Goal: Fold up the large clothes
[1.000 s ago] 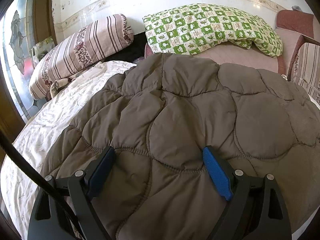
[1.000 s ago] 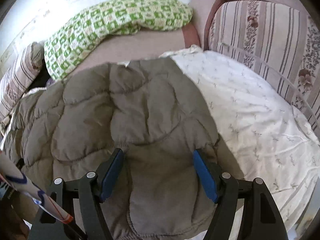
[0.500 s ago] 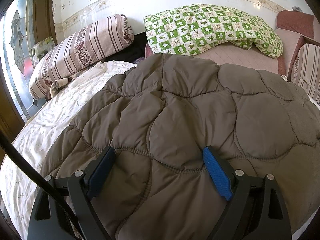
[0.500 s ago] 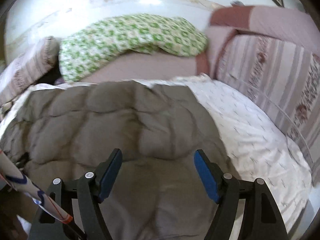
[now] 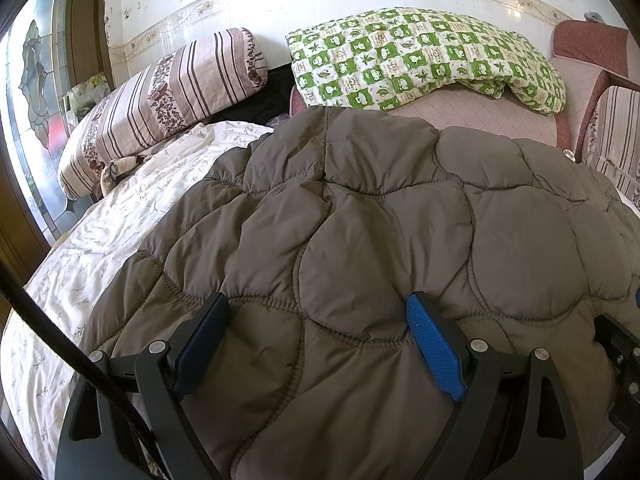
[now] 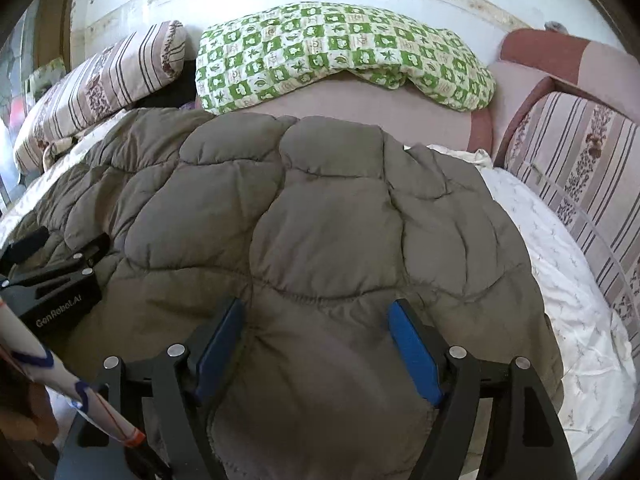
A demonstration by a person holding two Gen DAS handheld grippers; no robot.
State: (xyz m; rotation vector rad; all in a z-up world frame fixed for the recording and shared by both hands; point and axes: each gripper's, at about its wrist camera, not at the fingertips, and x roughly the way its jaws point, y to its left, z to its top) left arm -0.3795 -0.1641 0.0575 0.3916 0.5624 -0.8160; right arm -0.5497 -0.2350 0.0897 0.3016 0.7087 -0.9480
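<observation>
A brown quilted jacket (image 5: pixel 360 240) lies spread on a bed over a white flowered sheet (image 5: pixel 100 248). My left gripper (image 5: pixel 316 300) hovers over its near part, open, with the padded fabric lying between the blue pads (image 5: pixel 434 350) but not pinched. In the right wrist view the jacket (image 6: pixel 320 216) fills the middle. My right gripper (image 6: pixel 315 305) stands open over its near right portion, close to a stitched seam and the rounded hem. The left gripper's body (image 6: pixel 52 276) shows at the left of that view. The right gripper's edge (image 5: pixel 620 356) shows in the left wrist view.
A green-checked quilt (image 5: pixel 420 56) lies on a pink mattress (image 5: pixel 480 112) at the back. A striped pillow (image 5: pixel 160 96) sits back left, a striped cushion (image 6: pixel 580 152) on the right. The white sheet (image 6: pixel 560 300) is bare right of the jacket. A white tube (image 6: pixel 60 376) crosses the lower left.
The right wrist view has rolled level and slid left along the jacket's near edge, bringing the left gripper's body into it. The left gripper has kept still.
</observation>
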